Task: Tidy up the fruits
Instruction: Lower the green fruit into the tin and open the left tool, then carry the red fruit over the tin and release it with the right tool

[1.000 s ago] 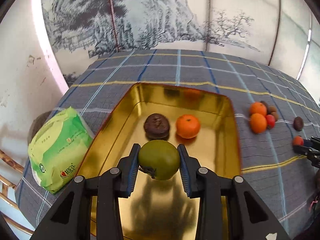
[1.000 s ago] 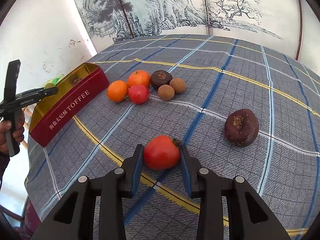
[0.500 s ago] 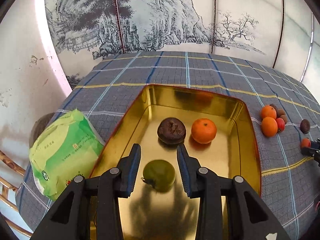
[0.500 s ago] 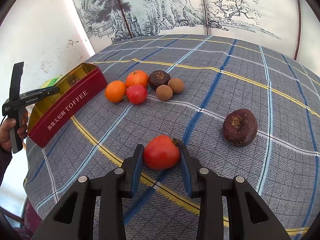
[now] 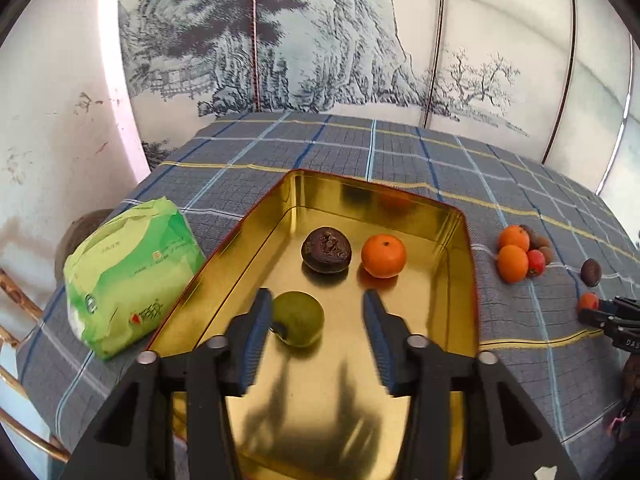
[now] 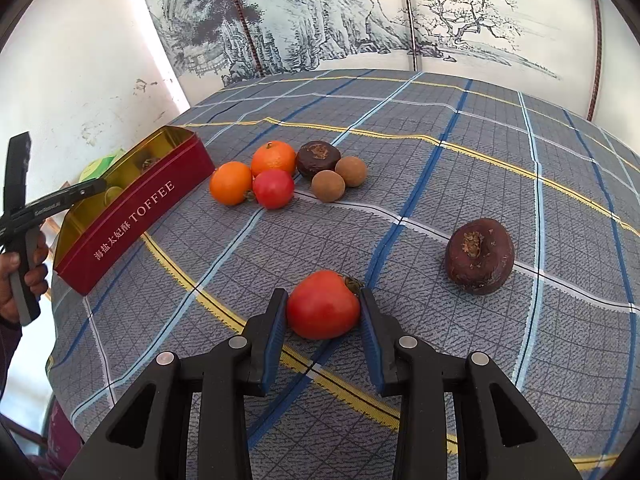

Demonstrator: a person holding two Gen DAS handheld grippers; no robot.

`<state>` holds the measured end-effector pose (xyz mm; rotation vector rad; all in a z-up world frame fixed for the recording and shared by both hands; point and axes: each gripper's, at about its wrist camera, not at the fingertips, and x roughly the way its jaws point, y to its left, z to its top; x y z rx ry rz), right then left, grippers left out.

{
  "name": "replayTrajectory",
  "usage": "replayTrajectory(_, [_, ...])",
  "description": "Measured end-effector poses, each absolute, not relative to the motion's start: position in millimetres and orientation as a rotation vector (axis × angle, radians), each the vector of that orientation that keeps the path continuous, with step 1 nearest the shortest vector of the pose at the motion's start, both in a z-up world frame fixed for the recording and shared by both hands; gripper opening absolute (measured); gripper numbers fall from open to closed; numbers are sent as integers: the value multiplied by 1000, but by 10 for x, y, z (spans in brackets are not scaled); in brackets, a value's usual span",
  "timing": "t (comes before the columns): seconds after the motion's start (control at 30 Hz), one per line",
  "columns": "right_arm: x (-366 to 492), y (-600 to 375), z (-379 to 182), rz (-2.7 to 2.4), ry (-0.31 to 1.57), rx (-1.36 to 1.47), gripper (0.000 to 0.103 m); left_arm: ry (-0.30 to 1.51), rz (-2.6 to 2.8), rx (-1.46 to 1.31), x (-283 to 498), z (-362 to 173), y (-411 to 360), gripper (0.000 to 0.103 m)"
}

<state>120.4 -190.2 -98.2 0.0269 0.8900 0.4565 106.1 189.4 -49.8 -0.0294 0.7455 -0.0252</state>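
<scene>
Gripping a red fruit (image 6: 323, 305), your right tool (image 6: 323, 312) has both pads closed on its sides while it sits on the counter (image 6: 440, 184), well away from the tin (image 6: 132, 216). Your left tool (image 5: 316, 320) has just been opening over the tin's gold floor; its jaws stand apart with the green fruit (image 5: 298, 318) between them, resting on the tin floor close against the left pad, clear of the right one.

Beyond the green fruit inside the tin lie a dark wrinkled fruit (image 5: 326, 250) and an orange (image 5: 383, 255).

The red fruit looks smooth, rounded and probably soft-skinned, so it may slip or bruise; holding it across its widest middle seems safest. It looks light.

Beside the tin's red wall a cluster of fruit (image 6: 280, 176) waits on the checked cloth, whose weave should stop rolling. Another dark fruit (image 6: 479, 255) lies farther from the tin. On the tin's far side sits a green packet (image 5: 128, 264). A painted landscape screen (image 6: 320, 20) stands behind the counter.
</scene>
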Motion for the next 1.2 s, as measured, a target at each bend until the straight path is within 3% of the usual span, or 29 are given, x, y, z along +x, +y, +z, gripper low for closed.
replayTrajectory(0.07, [1201, -1897, -984, 456, 890, 24, 36, 719, 19, -26, 961, -432, 1863, 70])
replayTrajectory(0.37, [1178, -1767, -944, 452, 896, -36, 36, 651, 65, 11, 682, -214, 1705, 77])
replayTrajectory(1.2, [1125, -357, -127, 706, 769, -93, 36, 634, 77, -64, 281, -246, 1934, 85])
